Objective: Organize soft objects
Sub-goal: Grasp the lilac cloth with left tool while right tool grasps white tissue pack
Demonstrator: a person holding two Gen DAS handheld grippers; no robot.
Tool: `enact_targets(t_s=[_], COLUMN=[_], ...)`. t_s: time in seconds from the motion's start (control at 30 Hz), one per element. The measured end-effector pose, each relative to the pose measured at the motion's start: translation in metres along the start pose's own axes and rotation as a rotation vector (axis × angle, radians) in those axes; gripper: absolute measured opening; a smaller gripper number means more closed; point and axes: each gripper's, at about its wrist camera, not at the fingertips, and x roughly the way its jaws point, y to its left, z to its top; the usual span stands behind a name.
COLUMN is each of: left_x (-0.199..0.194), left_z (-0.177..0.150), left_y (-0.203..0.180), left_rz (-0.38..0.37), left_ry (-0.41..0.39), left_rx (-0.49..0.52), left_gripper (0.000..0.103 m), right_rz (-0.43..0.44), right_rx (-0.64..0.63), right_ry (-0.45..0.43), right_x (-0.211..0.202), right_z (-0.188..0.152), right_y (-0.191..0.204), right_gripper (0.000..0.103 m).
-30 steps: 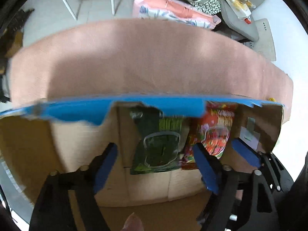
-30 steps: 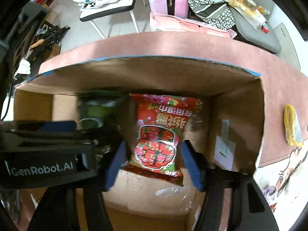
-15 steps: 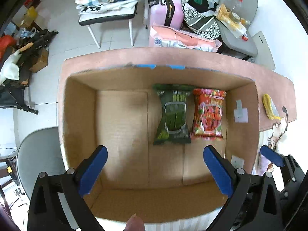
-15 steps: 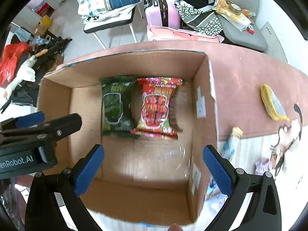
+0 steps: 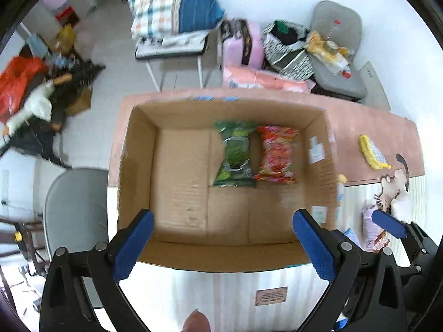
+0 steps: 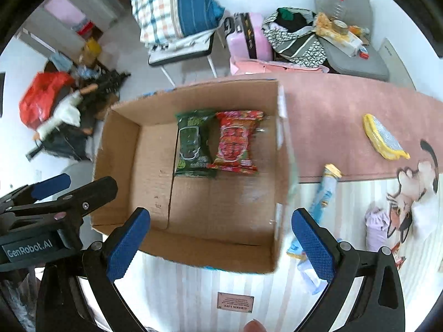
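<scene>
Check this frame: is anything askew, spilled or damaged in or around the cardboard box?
Nothing stands out. The green packet and red packet lie flat, side by side, in the cardboard box. A yellow pouch and a blue tube lie outside, unpacked.

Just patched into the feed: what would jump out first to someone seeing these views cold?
The open cardboard box fills the middle, with a green packet and a red packet lying side by side against its far wall. Both the left gripper and right gripper hang above it, open and empty.
</scene>
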Motion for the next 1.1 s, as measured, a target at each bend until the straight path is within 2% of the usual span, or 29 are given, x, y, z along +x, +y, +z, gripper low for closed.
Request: enact_targets(t_s=[0.1, 0.2, 0.33, 0.47, 0.6, 0.7, 0.8, 0.9, 1.0, 1.1], left_x=[-0.013, -0.008, 0.031, 0.088, 0.137, 0.162, 0.182, 0.198, 0.212, 0.221], left_z=[-0.003, -0.007, -0.015, -0.026, -0.037, -0.042, -0.043, -0.043, -0.045, -0.048], left_y=[-0.048, -0.106, -0.18, -0.248, -0.301, -0.321, -0.329, -0.339, -0.346, -0.35], left_rz=[0.007, -0.018, -0.124, -0.191, -0.212, -0.201, -0.201, -0.198, -0.186, -0.183], left_ry=[-0.02, 0.003, 0.134, 0.28, 0.399, 0.454, 0.503, 0.537, 0.564, 0.588], left_rx=[0.066, 0.129, 0.166, 0.178, 0.186, 0.167, 0.13, 0.123, 0.122, 0.117], left_gripper=[0.102, 0.102, 0.102, 0.102, 0.09, 0.084, 0.084, 0.084, 0.084, 0.084], right_rz=[-0.017, -0.083, -0.181, -0.222, -0.21, -0.189, -0.211, -0.26, -0.298, -0.341], right_rx=[0.052, 0.156, 0.392, 0.63, 0.796, 0.853, 0.893, 0.875, 0.791, 0.612], right_ry=[-0.007, -0.009, 0.015, 0.029, 0.052, 0.078, 0.155, 0.237, 0.301, 0.321], right_x=[-0.023, -0.047, -0.066, -0.065, -0.044, -0.023, 0.007, 0.032, 0.045, 0.047], right_z=[-0.007, -0.018, -0.035, -0.05, -0.055, -0.047, -0.035, -0.03, -0.024, -0.02], right_y=[-0.045, -0.118, -0.248, -0.36, -0.441, -0.475, -0.497, -0.507, -0.502, -0.481], right_gripper=[0.103, 0.103, 0.103, 0.103, 0.103, 0.103, 0.103, 0.103, 0.103, 0.099])
